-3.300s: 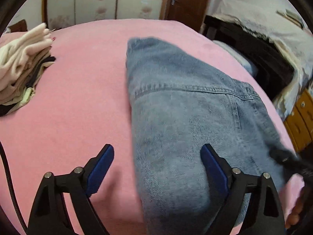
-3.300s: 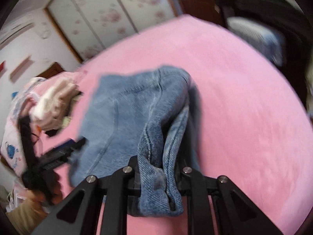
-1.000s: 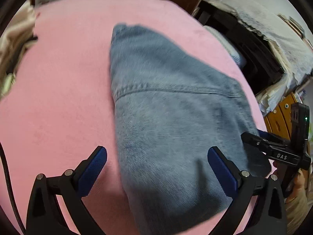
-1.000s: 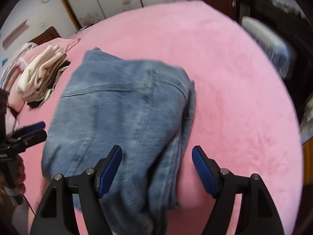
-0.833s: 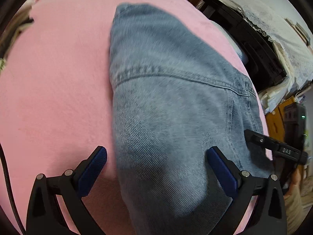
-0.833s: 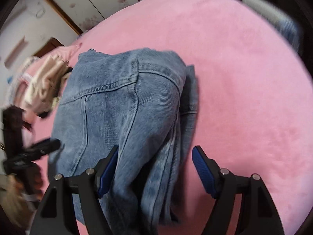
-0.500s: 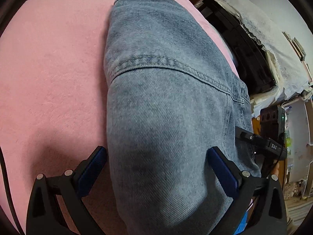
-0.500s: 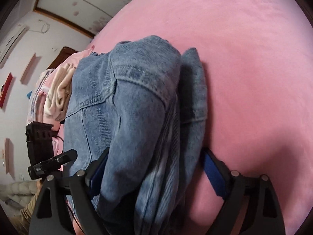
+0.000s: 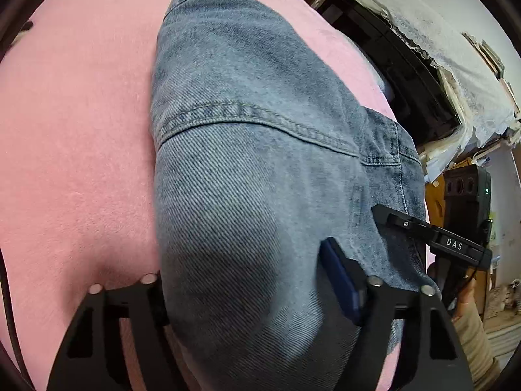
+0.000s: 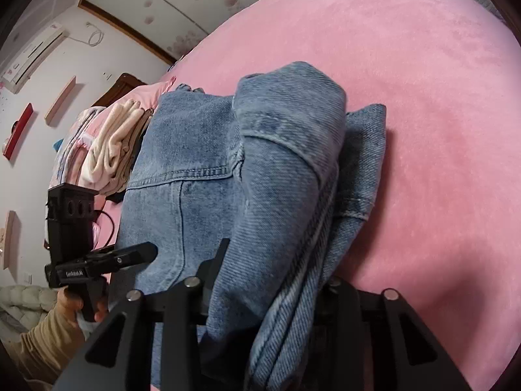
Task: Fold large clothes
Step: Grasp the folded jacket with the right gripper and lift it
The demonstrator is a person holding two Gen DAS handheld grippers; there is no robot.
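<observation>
Folded blue jeans (image 9: 247, 150) lie on the pink bed cover (image 9: 75, 137). My left gripper (image 9: 250, 290) is shut on the near end of the folded jeans, with the denim bulging up between its fingers. My right gripper (image 10: 270, 290) is shut on the thick folded edge of the jeans (image 10: 280, 176) at the other side. The right gripper also shows at the right of the left wrist view (image 9: 433, 241), and the left gripper at the left of the right wrist view (image 10: 107, 260).
A stack of folded cream and pink clothes (image 10: 110, 143) lies on the bed beyond the jeans. Dark furniture with a white lace cover (image 9: 420, 52) stands beside the bed on the right. A wooden door and flowered wardrobe panels (image 10: 202, 9) are behind.
Both grippers dropped onto the jeans and closed on them; they were open around the denim half a second ago. Earlier the right gripper let go of the folded edge.
</observation>
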